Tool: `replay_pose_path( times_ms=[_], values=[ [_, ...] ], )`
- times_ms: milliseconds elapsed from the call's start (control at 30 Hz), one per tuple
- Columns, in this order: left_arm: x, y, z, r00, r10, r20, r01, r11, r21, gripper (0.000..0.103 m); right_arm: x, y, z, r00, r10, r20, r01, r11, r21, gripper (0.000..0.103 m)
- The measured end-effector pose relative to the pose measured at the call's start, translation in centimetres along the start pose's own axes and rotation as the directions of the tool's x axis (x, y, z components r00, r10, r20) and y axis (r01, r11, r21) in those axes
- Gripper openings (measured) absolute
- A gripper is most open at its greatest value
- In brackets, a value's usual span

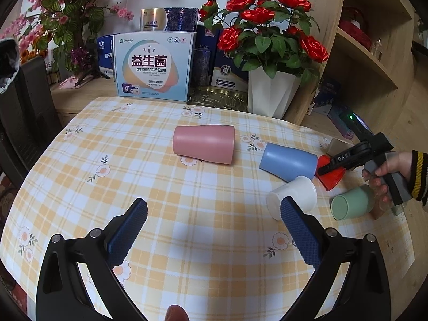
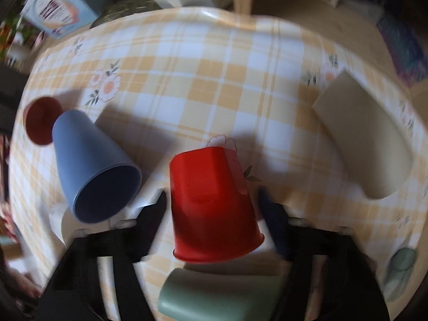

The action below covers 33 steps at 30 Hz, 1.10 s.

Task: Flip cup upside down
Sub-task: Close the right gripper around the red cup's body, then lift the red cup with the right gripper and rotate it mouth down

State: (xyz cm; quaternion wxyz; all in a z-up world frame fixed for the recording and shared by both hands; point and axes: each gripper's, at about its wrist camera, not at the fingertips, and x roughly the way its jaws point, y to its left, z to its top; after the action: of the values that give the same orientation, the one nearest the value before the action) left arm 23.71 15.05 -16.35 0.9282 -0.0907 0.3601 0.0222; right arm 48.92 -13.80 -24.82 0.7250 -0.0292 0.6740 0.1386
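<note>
We are working at the grasp step: our right gripper [image 2: 211, 200] is straddling the red cup [image 2: 211, 203], which is lying on its side on the tabletop [image 2: 240, 80], mouth toward us. Blur keeps us from telling whether the jaws are pinching it yet. Our left gripper [image 1: 214, 230] is hovering wide and holding nothing. Next we are needing a firm grip, a lift and a turn until the rim faces down. The blue cup [image 2: 91, 165] lying beside it is showing an empty inside.
</note>
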Motion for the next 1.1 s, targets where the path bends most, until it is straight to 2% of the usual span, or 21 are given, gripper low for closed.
replay_pose_path(
  times_ms=[167, 467, 567, 767, 967, 1100],
  values=[
    [-0.8, 0.3, -0.4, 1.0, -0.014, 0.004, 0.014, 1.0, -0.014, 0.097, -1.7, -0.9, -0.8, 0.997, 0.024, 0.068, -0.028, 0.998, 0.055, 0.057],
    [-2.3, 0.1, -1.3, 1.0, 0.0, -0.005, 0.0, 1.0, -0.02, 0.097, -8.6, -4.1, -4.9, 0.976, -0.032, 0.214, 0.002, 0.99, 0.142, 0.057],
    [-3.0, -0.1, -1.8, 1.0, -0.006, -0.005, 0.006, 1.0, -0.012, 0.097, -11.0, -5.2, -7.0, 0.963, -0.049, 0.263, 0.004, 0.985, 0.17, 0.056],
    [-4.4, -0.4, -2.7, 0.999, -0.032, -0.007, 0.032, 0.999, -0.012, 0.097, -14.4, -6.5, -13.5, 0.941, -0.06, 0.332, -0.009, 0.979, 0.202, 0.057],
    [-5.4, -1.1, -3.5, 0.999, -0.045, -0.007, 0.045, 0.999, -0.006, 0.097, -13.1, -5.3, -20.4, 0.939, -0.012, 0.344, -0.067, 0.974, 0.217, 0.057],
    [-5.5, -1.7, -4.1, 0.998, -0.053, -0.029, 0.053, 0.999, -0.006, 0.097, -9.7, -2.6, -24.2, 0.94, 0.103, 0.326, -0.188, 0.952, 0.241, 0.057]
  ],
)
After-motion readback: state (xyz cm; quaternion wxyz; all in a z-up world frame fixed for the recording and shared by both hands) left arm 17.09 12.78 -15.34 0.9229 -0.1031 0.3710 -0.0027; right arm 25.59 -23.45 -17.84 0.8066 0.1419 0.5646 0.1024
